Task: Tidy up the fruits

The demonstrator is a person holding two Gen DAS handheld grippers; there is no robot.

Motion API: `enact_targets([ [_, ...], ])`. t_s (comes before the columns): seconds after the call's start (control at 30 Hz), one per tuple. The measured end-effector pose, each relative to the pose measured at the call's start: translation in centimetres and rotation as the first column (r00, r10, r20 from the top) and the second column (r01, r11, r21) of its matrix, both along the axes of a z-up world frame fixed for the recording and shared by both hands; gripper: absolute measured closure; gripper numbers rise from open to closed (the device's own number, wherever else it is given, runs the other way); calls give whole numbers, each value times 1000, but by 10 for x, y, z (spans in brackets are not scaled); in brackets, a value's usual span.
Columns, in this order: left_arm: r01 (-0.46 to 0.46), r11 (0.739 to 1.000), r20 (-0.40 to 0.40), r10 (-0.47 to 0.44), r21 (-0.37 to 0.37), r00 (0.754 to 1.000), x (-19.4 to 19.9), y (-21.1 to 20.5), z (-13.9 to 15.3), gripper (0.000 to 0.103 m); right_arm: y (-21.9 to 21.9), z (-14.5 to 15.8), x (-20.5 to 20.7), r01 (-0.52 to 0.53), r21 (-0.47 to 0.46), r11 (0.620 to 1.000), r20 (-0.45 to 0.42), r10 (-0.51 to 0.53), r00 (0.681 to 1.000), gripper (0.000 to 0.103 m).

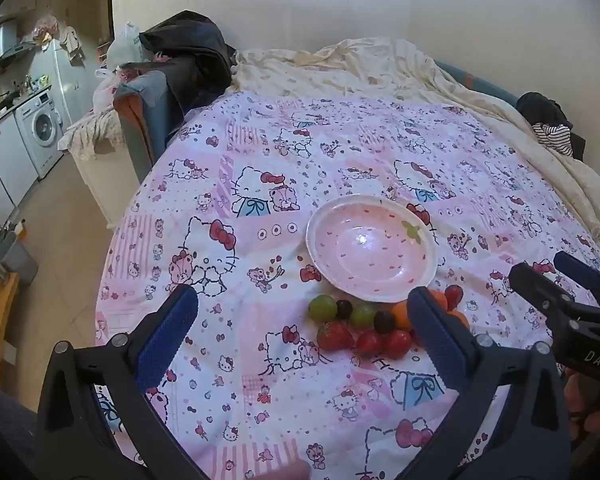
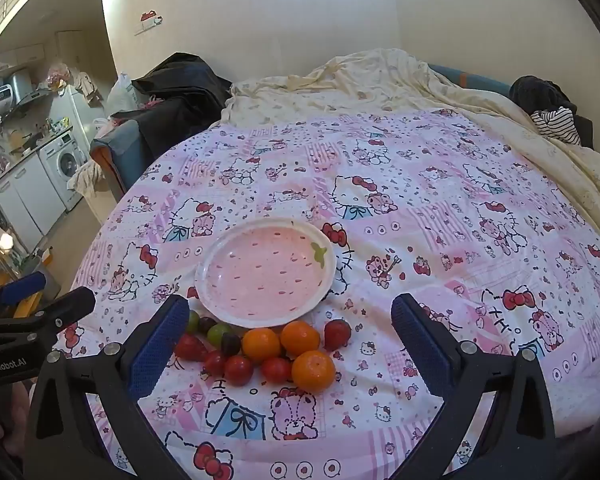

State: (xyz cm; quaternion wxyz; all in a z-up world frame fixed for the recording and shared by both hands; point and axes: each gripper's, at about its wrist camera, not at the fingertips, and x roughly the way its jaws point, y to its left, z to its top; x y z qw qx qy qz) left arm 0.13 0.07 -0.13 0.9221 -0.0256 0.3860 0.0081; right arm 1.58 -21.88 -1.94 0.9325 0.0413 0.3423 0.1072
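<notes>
**Fruit unsorted, both grippers wide open**

Left wrist view: the left gripper (image 1: 302,324) hangs with fingers spread and empty over the bed (image 1: 340,152). The strawberry-print plate (image 1: 320,256) is bare; grapes (image 1: 323,307), a strawberry (image 1: 334,336) and cherry tomatoes (image 1: 396,344) lie just before it. The right gripper (image 1: 540,272) reads "DAS" (partly cut off).

Right wrist view: its fingers also gape, empty, around three mandarins (image 2: 261,344). No fruit is plated yet; next, likely close on one mandarin. The left tool reads "GenRobot.AI".

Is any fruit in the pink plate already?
No, the pink plate holds nothing; the fruit lies on the cloth in front of it.
</notes>
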Motion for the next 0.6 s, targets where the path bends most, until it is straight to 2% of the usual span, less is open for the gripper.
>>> enact_targets([
  [0.07, 5, 1000, 30, -6, 4, 1000, -2, 0, 1, 0, 0, 0, 0, -1, 3, 1000, 1, 1, 1000, 0],
  [0.6, -3, 1000, 28, 2, 12, 1000, -3, 0, 3, 0, 0, 0, 0, 0, 5, 1000, 3, 0, 1000, 0],
])
